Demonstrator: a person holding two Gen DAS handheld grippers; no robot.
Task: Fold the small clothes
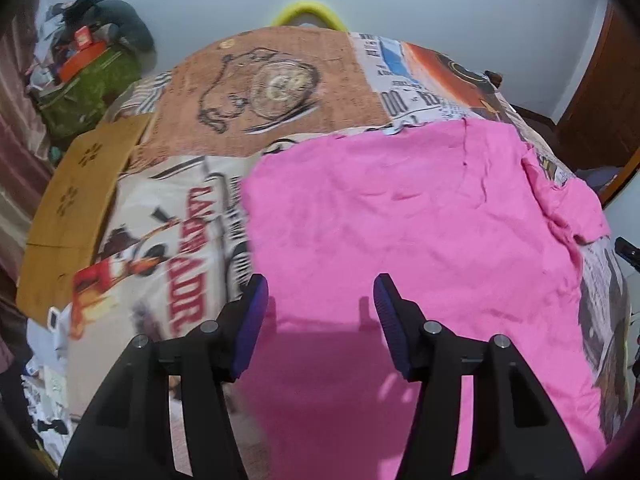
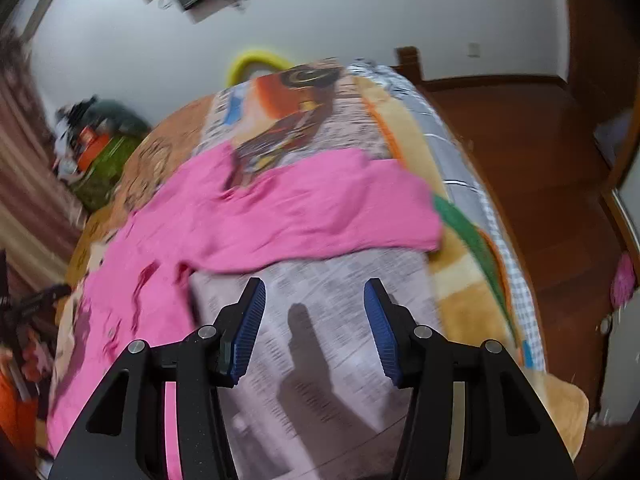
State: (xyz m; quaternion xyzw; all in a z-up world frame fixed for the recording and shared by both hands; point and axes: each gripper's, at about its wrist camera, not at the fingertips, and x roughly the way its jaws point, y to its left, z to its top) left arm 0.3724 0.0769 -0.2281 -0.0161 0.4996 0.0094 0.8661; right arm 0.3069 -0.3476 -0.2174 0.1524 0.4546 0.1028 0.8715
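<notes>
A pink shirt lies spread flat on the printed bedspread. My left gripper is open and empty, hovering just above the shirt's near part, by its left edge. In the right wrist view the pink shirt lies ahead and to the left, with one sleeve stretched out to the right. My right gripper is open and empty above the newsprint-patterned bedspread, just short of the sleeve.
A flat cardboard sheet lies at the bed's left edge. A green bag with clutter stands beyond the bed at the left. A yellow ring shows behind the bed. The wooden floor lies to the right.
</notes>
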